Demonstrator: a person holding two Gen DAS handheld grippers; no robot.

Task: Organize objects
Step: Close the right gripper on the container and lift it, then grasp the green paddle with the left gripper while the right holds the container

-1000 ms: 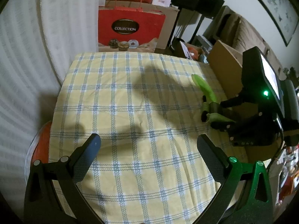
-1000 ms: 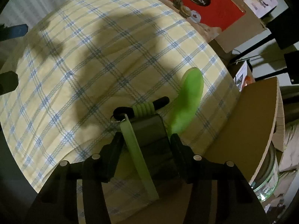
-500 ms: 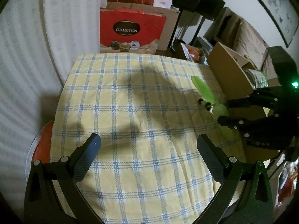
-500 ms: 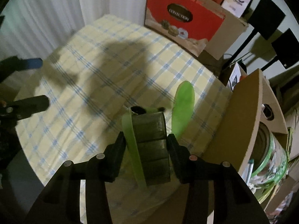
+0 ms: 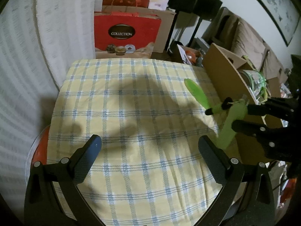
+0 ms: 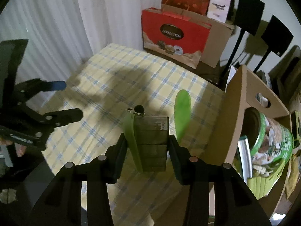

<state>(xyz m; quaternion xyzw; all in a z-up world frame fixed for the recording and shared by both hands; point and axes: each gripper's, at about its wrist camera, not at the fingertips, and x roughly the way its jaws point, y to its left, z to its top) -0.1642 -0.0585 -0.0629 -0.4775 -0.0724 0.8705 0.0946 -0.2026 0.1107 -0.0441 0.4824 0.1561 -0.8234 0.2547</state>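
While the left gripper (image 5: pixel 148 156) hangs over the checked tabletop (image 5: pixel 131 113) with its fingers (image 5: pixel 88 156) spread wide and nothing between them, the right gripper (image 6: pixel 146 141) has just been closing on a dark ribbed case (image 6: pixel 153 141). The case sits upright between the right fingers (image 6: pixel 174 150), pinched on both sides and lifted clear of the cloth, its green strap (image 6: pixel 131 137) hanging along the left side. A green blade (image 6: pixel 182 113) lies on the tabletop just beyond, beside the cardboard box (image 6: pixel 235 113).
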